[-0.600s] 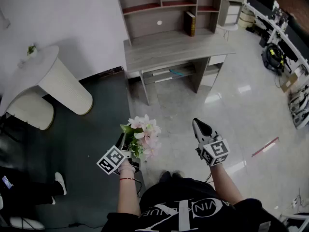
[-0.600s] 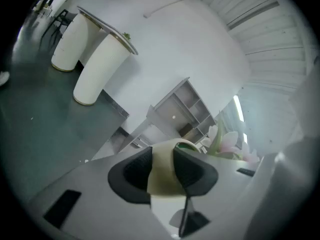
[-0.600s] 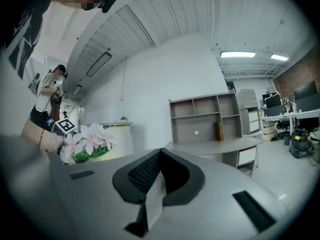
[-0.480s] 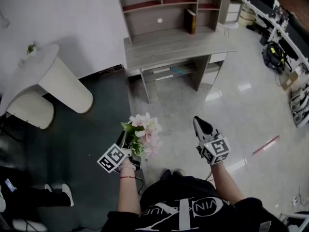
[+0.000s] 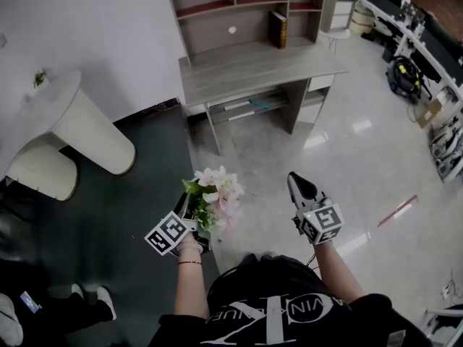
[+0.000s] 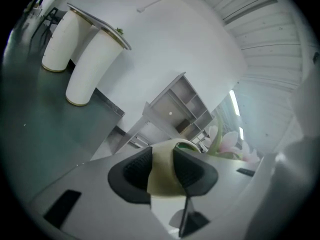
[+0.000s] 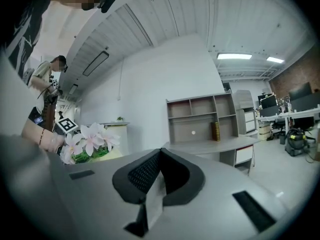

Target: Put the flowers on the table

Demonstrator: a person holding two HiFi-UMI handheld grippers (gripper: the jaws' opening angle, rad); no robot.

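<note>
Pink and white flowers (image 5: 217,194) with green leaves stand in a small cream pot. My left gripper (image 5: 189,212) carries them at waist height above the floor. In the left gripper view the gripper (image 6: 162,154) is shut on the pot's cream rim (image 6: 164,181), and the blooms (image 6: 230,144) show at the right. My right gripper (image 5: 298,186) hangs beside them with its jaws (image 7: 160,151) shut on nothing. The grey desk (image 5: 253,67) stands ahead against the wall. From the right gripper view the flowers (image 7: 87,141) show at the left, the desk (image 7: 215,145) in the middle.
Shelves with a book (image 5: 277,29) rise behind the desk. A white curved counter (image 5: 65,114) with a small plant (image 5: 37,78) stands at the left on dark carpet (image 5: 108,208). Another person's feet (image 5: 87,298) are at lower left. Workstations and gear (image 5: 427,42) line the right.
Both grippers and the flowers hold their places in the view. The room has slid slightly left, and the bystander's feet have moved down toward the lower left corner.
</note>
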